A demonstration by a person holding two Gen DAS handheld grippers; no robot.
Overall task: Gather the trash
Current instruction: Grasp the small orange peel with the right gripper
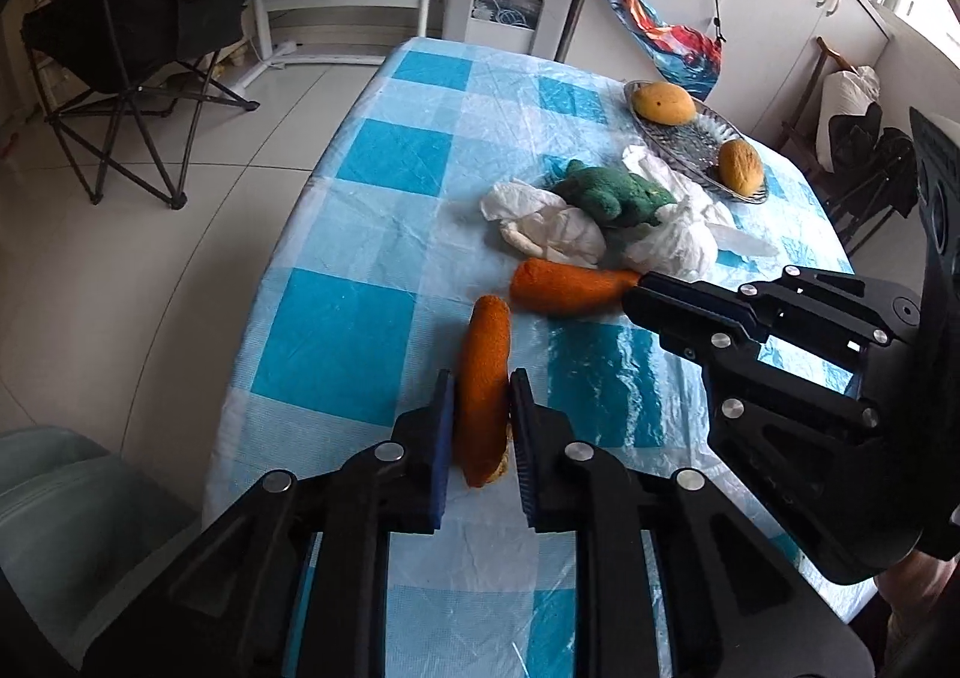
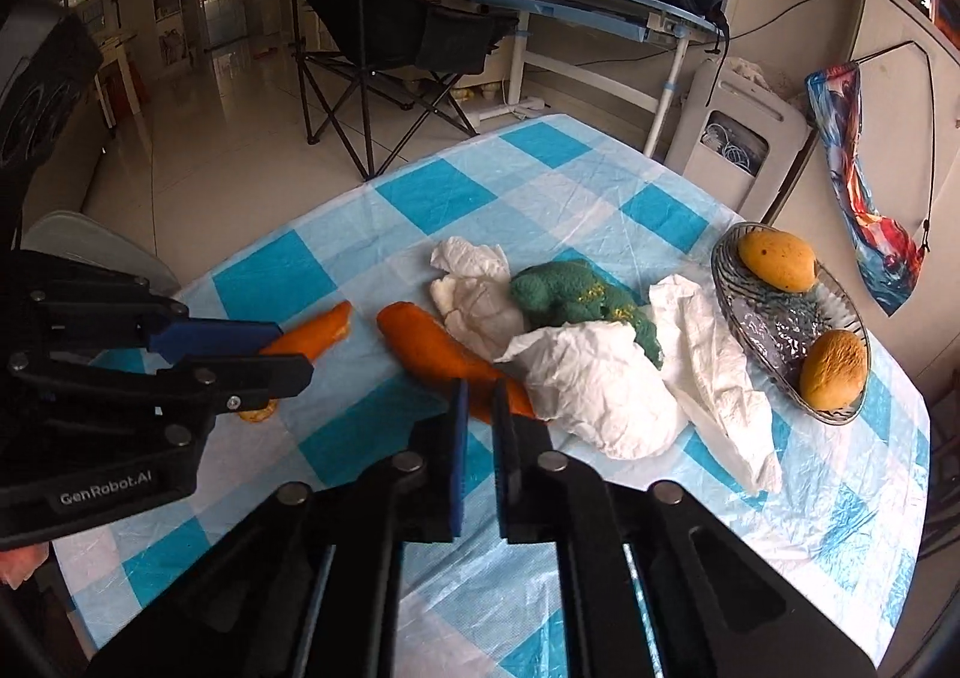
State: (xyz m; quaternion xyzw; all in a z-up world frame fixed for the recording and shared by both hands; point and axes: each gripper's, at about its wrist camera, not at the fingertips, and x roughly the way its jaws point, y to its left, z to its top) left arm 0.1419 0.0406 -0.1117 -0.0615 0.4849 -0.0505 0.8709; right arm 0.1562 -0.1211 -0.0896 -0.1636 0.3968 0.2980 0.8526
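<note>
Where tissues crowd, frog between

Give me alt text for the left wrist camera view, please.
The left gripper has its jaws closed on an orange peel on a blue-checked tablecloth. Beyond lie a second orange peel, crumpled white tissues and a green cloth, with the right gripper entering from the right.

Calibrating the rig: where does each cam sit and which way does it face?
Left wrist: on the left gripper, angled down at the checked table; its pads clamp an orange peel; right gripper in from the right.
Right wrist: on the right gripper, angled down; pads nip the second peel; left gripper in from the left.
Shared: tissues, green cloth, fruit dish.
</note>
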